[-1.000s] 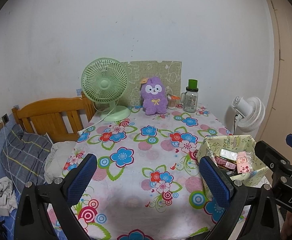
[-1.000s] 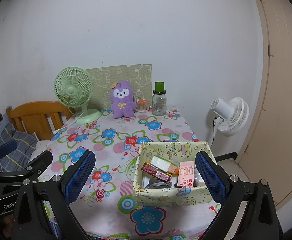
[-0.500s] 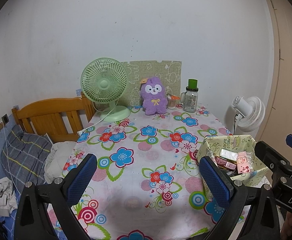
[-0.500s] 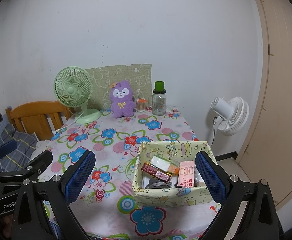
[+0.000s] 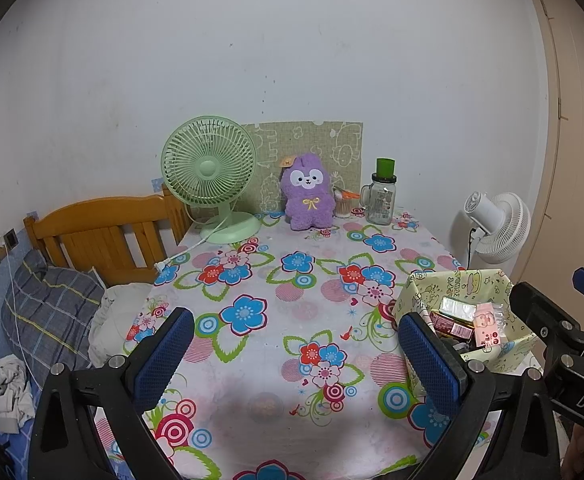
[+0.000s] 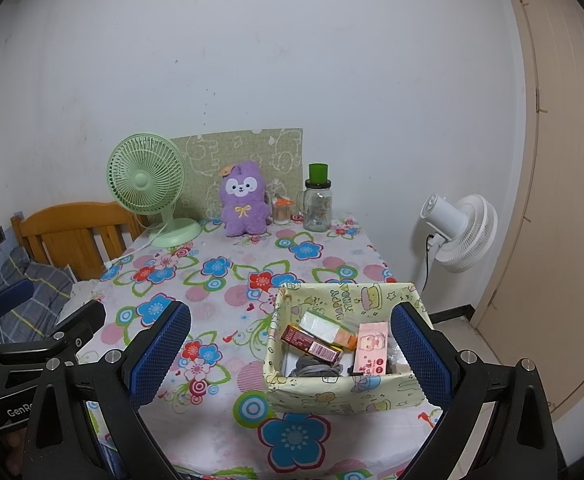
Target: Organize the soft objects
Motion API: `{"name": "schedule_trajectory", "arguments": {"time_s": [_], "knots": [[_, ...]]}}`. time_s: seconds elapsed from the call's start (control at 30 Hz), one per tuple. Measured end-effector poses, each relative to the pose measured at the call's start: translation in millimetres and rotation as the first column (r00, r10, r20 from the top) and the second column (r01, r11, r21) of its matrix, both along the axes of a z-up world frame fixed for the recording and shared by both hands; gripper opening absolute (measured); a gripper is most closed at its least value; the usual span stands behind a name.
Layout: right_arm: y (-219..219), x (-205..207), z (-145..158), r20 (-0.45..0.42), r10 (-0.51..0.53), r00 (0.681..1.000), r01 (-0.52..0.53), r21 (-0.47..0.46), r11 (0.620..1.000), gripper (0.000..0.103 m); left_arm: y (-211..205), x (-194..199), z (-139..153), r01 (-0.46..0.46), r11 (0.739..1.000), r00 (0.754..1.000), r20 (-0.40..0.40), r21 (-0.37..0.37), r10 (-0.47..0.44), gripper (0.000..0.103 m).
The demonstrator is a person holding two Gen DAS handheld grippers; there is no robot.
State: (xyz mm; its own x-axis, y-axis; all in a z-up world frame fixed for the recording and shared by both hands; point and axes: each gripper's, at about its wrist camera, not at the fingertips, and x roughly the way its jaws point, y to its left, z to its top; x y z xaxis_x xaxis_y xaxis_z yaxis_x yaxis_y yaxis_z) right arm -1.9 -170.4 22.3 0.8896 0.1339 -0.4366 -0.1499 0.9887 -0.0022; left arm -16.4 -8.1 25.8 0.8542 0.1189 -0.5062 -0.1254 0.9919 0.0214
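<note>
I hold both the left gripper (image 5: pixel 292 356) and right gripper (image 6: pixel 292 354) spread and empty at the table's near edge, since the purple plush (image 6: pixel 245 200) sits upright by the far wall, well beyond the fabric box (image 6: pixel 344 390).

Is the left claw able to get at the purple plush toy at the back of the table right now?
Probably yes. The left claw is open and empty, and only bare flowered tablecloth lies between it and the purple plush toy, though it is far across.
</note>
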Motion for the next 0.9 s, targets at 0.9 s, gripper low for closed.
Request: {"name": "schedule_trajectory", "arguments": {"time_s": [0.9], "knots": [[-0.7, -1.3, -0.2, 0.008, 0.001, 1.000, -0.001, 0.002, 1.000, 0.101, 0.9, -0.4, -0.9, -0.001, 1.000, 1.000, 0.005, 0.005, 0.001, 0.103]]}}
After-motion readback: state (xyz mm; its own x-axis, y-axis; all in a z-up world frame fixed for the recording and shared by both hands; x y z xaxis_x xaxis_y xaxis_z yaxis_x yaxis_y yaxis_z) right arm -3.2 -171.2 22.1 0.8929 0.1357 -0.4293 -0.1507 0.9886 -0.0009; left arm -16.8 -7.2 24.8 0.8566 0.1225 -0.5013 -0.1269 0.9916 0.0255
